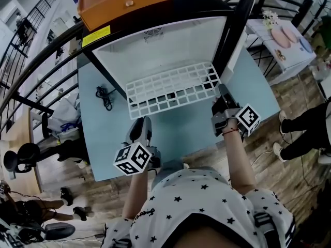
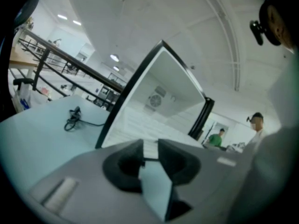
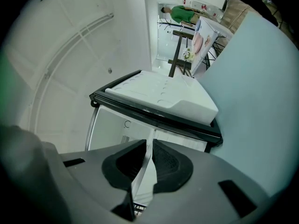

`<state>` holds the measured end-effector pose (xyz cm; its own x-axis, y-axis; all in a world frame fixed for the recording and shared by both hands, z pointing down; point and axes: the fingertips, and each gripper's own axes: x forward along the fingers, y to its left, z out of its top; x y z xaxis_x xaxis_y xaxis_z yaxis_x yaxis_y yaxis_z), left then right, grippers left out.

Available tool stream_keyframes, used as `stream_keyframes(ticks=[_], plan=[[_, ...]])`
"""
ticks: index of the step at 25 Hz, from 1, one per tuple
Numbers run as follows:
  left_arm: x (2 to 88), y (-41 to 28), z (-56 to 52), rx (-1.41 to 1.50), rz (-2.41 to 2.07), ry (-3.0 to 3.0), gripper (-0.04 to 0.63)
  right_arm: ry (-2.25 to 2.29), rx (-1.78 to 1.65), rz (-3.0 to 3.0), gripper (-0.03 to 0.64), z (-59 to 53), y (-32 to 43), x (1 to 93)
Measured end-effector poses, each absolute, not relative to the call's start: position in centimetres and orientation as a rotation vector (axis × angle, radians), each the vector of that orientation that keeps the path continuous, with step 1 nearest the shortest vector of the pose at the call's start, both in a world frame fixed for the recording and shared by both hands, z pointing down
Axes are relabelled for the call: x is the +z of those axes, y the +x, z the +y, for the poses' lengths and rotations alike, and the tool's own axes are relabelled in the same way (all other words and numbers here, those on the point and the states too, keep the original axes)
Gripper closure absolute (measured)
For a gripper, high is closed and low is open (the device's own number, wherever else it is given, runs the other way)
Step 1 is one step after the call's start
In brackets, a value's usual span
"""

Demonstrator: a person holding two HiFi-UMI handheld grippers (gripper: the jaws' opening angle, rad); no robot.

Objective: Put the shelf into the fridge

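Partway done, judging by the head view. On the pale blue table [image 1: 103, 143], a small fridge [image 1: 155, 56] with its door swung wide to the right and its white inside bare. In its mouth, a white wire shelf [image 1: 173, 89], held about level: far edge already past the opening, near edge out over the table toward the person. Not yet seated on any rail, as far as can be told; no telling from here which level is meant for it. Pinched in the right gripper [image 3: 149, 146]: the near right corner of the shelf, a thin white strip caught between pads pressed almost together. Spread jaws on the left gripper [image 2: 150, 146], with the near left edge of the shelf just at the tips and blue table visible through the gap; no firm hold there to be seen. Off to the left on the table, well apart from all this, a coiled black cable [image 1: 105, 97]. Left to do, most likely: take hold on the left side, slide the shelf fully in until seated, then let go with both.
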<state>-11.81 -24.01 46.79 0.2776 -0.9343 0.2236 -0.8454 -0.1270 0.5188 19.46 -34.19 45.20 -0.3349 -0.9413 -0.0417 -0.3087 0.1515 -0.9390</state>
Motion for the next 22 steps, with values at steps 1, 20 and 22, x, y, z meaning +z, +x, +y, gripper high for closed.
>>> stream_keyframes(ticks=[1, 20, 22], plan=[[46.74, -11.81, -23.93, -0.204, -1.601, 1.999, 0.501, -1.194, -1.192, 1.756, 0.568, -34.22, 19.43, 45.15], [46.6, -11.57, -24.09, -0.18, -1.6, 1.995, 0.508, -1.191, -1.213, 1.743, 0.571, -35.05, 19.43, 45.06], [46.57, -11.51, -24.07, -0.18, -1.604, 1.998, 0.508, -1.19, -1.218, 1.742, 0.571, -35.02, 19.47, 45.08]])
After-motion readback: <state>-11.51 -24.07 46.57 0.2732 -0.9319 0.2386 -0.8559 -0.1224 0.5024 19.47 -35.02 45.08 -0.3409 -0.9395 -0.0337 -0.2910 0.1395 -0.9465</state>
